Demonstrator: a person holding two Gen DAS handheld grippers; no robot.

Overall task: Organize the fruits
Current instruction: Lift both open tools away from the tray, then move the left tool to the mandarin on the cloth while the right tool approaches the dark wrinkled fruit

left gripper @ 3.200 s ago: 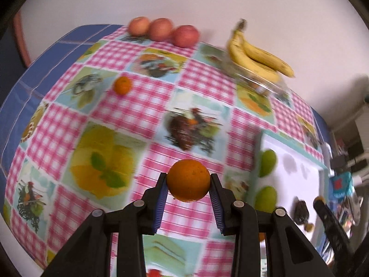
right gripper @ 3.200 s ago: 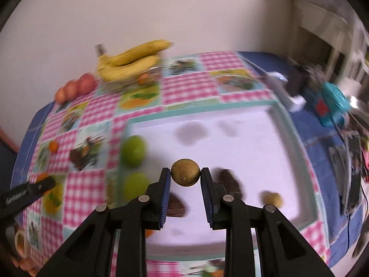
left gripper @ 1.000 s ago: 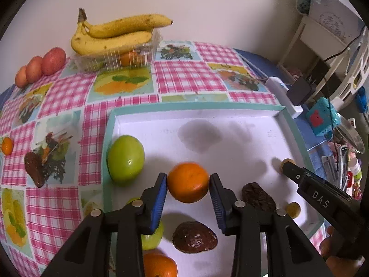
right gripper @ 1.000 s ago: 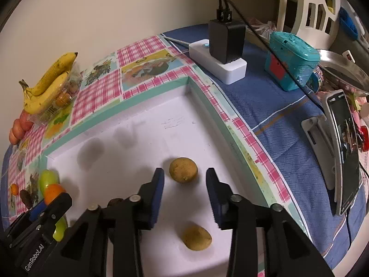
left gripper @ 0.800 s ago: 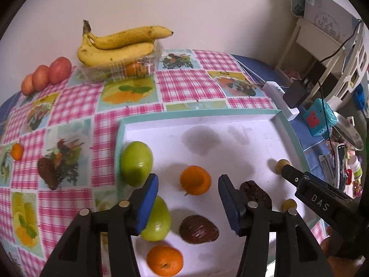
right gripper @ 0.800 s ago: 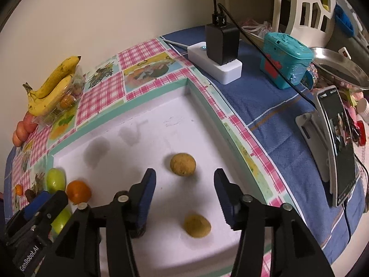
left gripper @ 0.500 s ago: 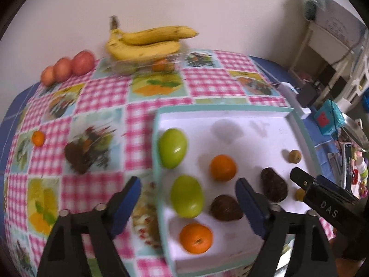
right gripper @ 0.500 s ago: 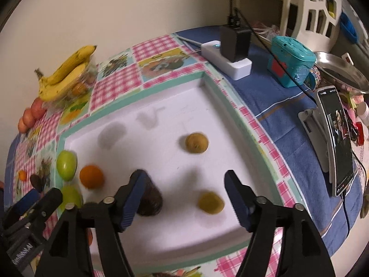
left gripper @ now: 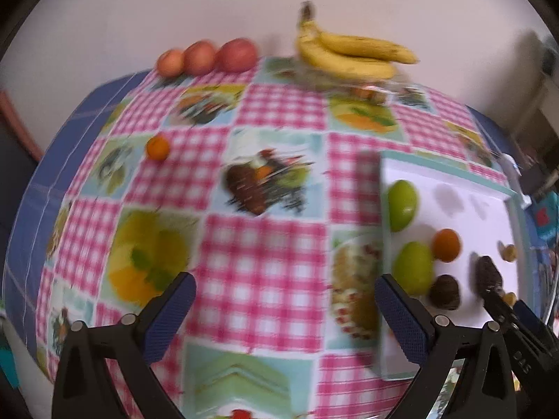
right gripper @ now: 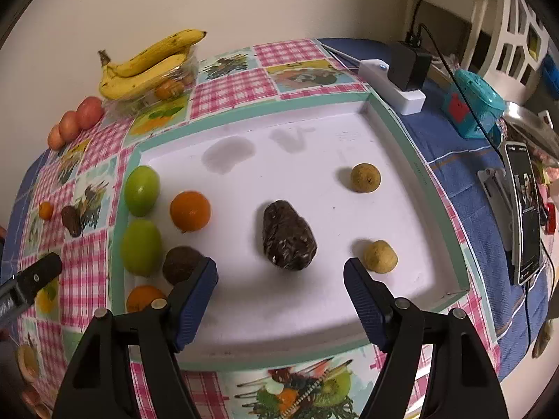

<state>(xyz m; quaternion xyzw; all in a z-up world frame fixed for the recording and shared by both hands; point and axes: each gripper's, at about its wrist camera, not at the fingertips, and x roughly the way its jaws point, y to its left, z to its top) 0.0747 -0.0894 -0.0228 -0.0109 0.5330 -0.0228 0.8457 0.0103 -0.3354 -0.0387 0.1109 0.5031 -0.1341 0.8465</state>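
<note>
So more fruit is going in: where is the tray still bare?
Bare: the tray's far strip by the rim, and the near strip in front of the right gripper. Crowded: the left edge, with two green fruits, oranges and a brown fruit.

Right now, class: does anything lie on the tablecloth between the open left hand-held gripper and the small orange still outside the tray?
Nothing visible does. The left hand-held gripper hangs open over bare checked tablecloth, and the small orange sits alone further up and left. The dark patches between are only printed pictures.
</note>
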